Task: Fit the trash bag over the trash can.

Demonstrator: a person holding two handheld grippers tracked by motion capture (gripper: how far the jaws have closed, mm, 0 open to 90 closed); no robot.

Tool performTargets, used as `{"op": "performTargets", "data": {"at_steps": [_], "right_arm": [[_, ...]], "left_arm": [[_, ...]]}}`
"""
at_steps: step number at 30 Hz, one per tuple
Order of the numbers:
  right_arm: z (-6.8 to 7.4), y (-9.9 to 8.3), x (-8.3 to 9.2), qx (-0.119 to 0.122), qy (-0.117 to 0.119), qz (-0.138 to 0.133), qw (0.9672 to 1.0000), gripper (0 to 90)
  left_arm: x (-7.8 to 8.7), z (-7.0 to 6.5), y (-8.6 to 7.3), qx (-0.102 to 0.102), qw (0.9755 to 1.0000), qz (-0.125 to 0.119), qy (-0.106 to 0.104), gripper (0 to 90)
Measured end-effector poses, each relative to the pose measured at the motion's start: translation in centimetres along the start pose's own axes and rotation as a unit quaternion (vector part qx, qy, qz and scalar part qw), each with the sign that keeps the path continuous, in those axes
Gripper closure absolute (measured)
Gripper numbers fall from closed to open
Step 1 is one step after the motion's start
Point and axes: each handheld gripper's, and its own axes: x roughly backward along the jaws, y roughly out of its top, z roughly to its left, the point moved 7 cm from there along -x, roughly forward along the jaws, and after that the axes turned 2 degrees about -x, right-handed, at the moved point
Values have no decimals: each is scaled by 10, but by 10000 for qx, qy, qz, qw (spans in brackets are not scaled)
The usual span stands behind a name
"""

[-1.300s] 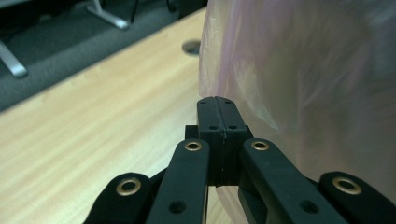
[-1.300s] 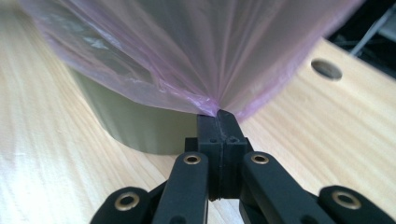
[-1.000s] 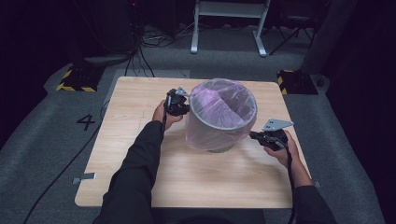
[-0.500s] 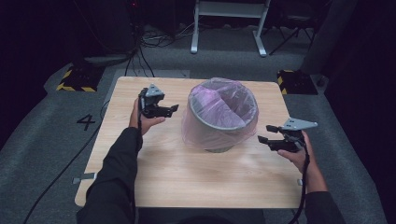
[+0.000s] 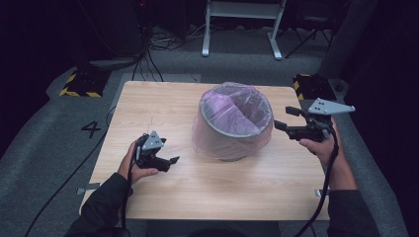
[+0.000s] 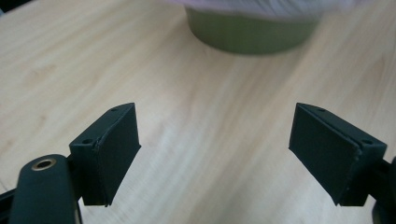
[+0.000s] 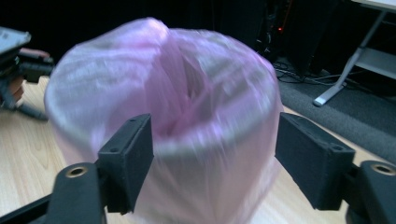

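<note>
A grey round bin (image 5: pixel 232 136) lined with a thin pink plastic bag (image 5: pixel 237 106) stands on the wooden table (image 5: pixel 158 108), right of the middle. My left gripper (image 5: pixel 169 154) hovers low over the table at the bin's front left and points at its base (image 6: pixel 252 35). Its jaws have just been opening, and only bare wood lies between them (image 6: pixel 215 112). My right gripper (image 5: pixel 285 118) is held up beside the bin's right rim and faces the bag (image 7: pixel 187 84). Its jaws have also just been opening, with nothing gripped (image 7: pixel 215 121).
The table's front edge (image 5: pixel 207 217) lies close to the person's forearms. Grey carpet with black cables (image 5: pixel 59 187) surrounds the table. Two yellow-and-black striped blocks (image 5: pixel 79 84) sit by its far corners. A white frame's legs (image 5: pixel 242 29) stand behind it.
Both grippers have left the bin's sides. The left one swung out and came back toward the front left of the table. The right one rose to the bin's right, and both sets of jaws stand wider apart.
</note>
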Motion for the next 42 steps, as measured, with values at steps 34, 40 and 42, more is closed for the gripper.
{"op": "performTargets", "data": {"at_steps": [34,40,42], "right_arm": [[27,23,-104,617,215,1642,9843,233],[35,32,-59,549,132,885,9945,216],[38,30,-45,611,57,795,9949,207]], "left_arm": [[-16,-14,-50,312,9975,549,-316,150],[-16,-13,-50,309,9975,552,-315,149],[-16,-13,-50,307,9975,552,-315,149]]}}
